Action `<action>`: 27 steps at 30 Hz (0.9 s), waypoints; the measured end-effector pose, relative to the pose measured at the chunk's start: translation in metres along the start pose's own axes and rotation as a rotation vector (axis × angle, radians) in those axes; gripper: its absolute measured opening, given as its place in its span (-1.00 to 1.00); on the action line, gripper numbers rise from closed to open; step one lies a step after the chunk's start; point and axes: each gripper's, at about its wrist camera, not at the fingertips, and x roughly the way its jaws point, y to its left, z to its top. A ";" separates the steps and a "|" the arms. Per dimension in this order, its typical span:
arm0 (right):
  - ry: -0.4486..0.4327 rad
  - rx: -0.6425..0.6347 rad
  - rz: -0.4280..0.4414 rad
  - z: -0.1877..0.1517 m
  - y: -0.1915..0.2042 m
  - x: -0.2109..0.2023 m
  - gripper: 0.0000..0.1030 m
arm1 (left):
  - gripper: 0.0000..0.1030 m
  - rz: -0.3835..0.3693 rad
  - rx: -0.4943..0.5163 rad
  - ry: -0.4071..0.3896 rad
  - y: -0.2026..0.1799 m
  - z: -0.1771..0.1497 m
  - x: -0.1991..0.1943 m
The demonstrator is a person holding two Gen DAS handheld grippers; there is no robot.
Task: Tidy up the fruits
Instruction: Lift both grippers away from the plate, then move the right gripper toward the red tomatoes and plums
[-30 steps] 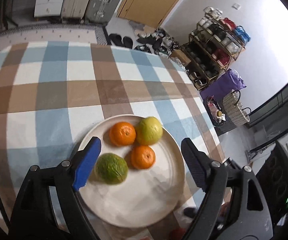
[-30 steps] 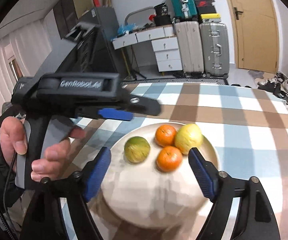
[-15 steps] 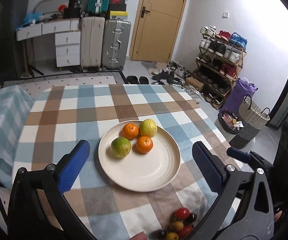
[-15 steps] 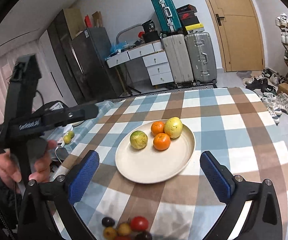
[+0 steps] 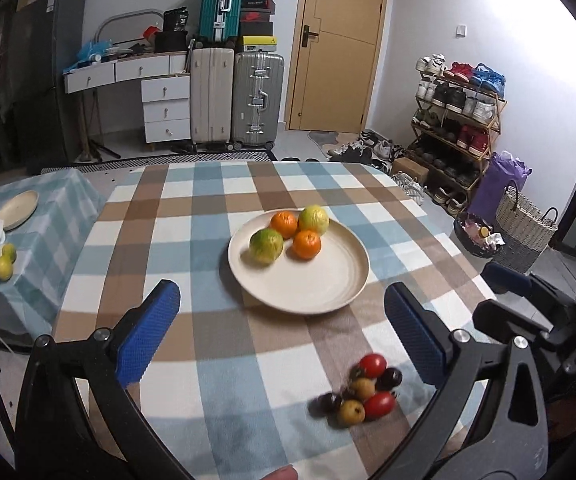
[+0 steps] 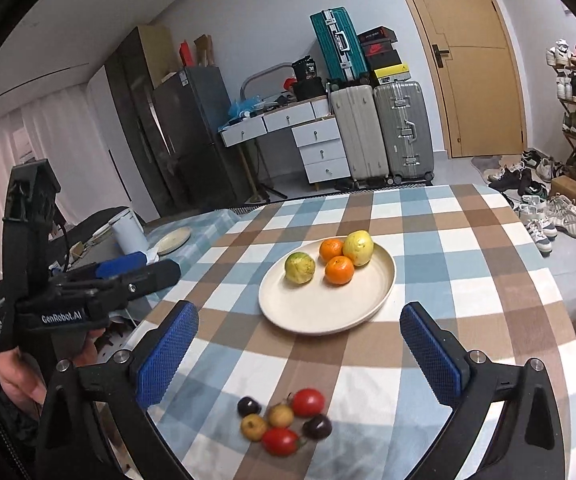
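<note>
A cream plate (image 5: 307, 288) (image 6: 319, 312) sits mid-table holding two oranges (image 5: 306, 244) (image 6: 339, 270), a green citrus (image 5: 266, 245) (image 6: 299, 267) and a yellow-green fruit (image 5: 313, 219) (image 6: 357, 248). A cluster of small red, yellow and dark fruits (image 5: 361, 390) (image 6: 284, 420) lies on the checkered cloth near the front edge. My left gripper (image 5: 284, 332) is open and empty, above the table short of the plate; it shows at the left of the right wrist view (image 6: 128, 272). My right gripper (image 6: 299, 354) is open and empty above the cluster.
The checkered tablecloth (image 5: 216, 240) covers the table. A lower side table at left carries a small plate (image 5: 18, 210) and two green-yellow fruits (image 5: 6, 260). Suitcases, drawers, a door and a shoe rack (image 5: 455, 120) stand behind. A wicker basket (image 5: 523, 228) stands at right.
Both grippers have pulled back and up from the plate. The view widened, and the small fruit cluster near the front edge came into sight. Both stay open.
</note>
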 end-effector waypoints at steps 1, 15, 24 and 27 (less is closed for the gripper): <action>0.000 -0.003 -0.001 -0.002 0.001 -0.002 1.00 | 0.98 0.007 -0.003 -0.003 0.000 -0.005 -0.003; 0.117 -0.010 0.005 -0.062 0.011 -0.012 1.00 | 0.98 -0.028 -0.028 -0.007 -0.001 -0.066 -0.014; 0.204 0.056 -0.015 -0.093 -0.002 0.008 1.00 | 0.98 -0.010 0.008 0.015 -0.002 -0.081 0.009; 0.239 0.104 -0.014 -0.096 -0.013 0.018 1.00 | 0.98 -0.006 0.003 0.018 0.002 -0.086 0.018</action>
